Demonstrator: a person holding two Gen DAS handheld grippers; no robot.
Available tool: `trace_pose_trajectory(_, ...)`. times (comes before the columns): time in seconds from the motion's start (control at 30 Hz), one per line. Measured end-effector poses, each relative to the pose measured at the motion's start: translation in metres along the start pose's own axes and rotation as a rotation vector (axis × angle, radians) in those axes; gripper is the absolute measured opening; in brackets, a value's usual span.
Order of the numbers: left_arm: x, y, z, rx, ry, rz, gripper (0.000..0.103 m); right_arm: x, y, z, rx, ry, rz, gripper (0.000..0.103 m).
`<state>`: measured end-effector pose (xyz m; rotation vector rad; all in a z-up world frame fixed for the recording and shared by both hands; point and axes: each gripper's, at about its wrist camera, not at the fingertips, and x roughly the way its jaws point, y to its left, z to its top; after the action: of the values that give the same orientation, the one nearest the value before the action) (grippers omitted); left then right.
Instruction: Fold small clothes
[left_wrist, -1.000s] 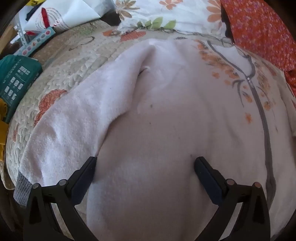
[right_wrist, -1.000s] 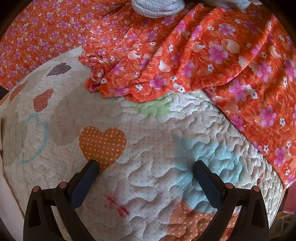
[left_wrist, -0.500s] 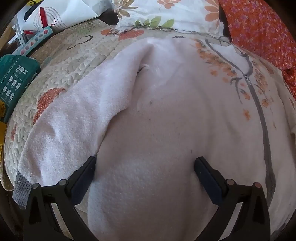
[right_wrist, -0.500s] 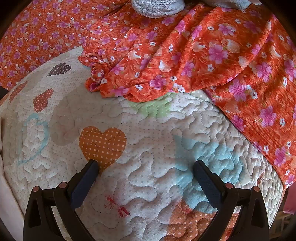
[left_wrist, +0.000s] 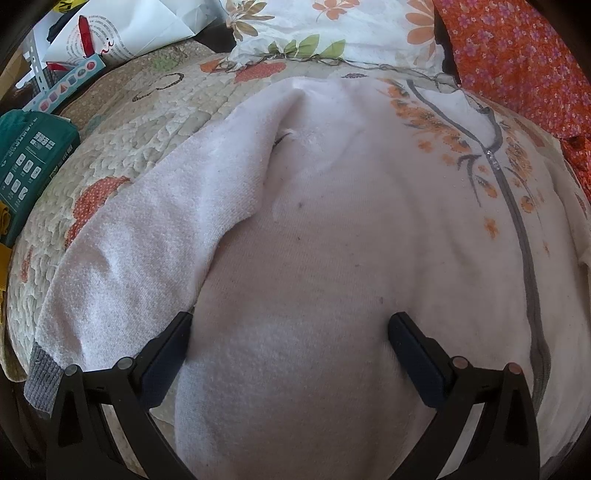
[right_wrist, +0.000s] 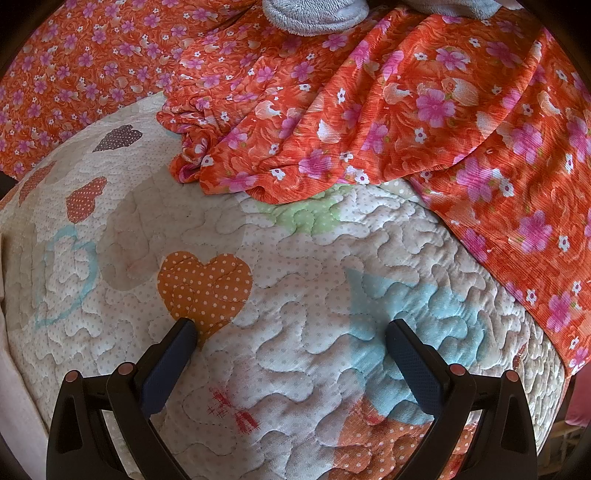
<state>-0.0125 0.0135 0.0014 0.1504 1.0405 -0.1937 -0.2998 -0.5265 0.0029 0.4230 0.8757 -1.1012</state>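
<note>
left gripper (left_wrist: 290, 332) edged forward over pale zip-up garment (left_wrist: 332, 221).

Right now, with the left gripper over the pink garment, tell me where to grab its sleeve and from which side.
Take the sleeve near its grey cuff, coming in from the left side of the left wrist view. That end lies flat and free on the quilt, clear of the garment's body. The open left gripper sits over the body just beside it.
</note>
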Motion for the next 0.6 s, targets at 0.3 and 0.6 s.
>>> trace_pose_trajectory(0.3, 0.001, -0.0015, -0.0014, -0.009, 0.005, 0.005, 0.103, 0.0, 0.0, 0.0, 0.0, 0.0, 0.0, 0.103)
trace_pose_trajectory(0.6, 0.0024, -0.003, -0.0036, -0.025, 0.009, 0.015, 0.103, -0.0001, -0.0001, 0.0, 0.0, 0.0, 0.0, 0.103)
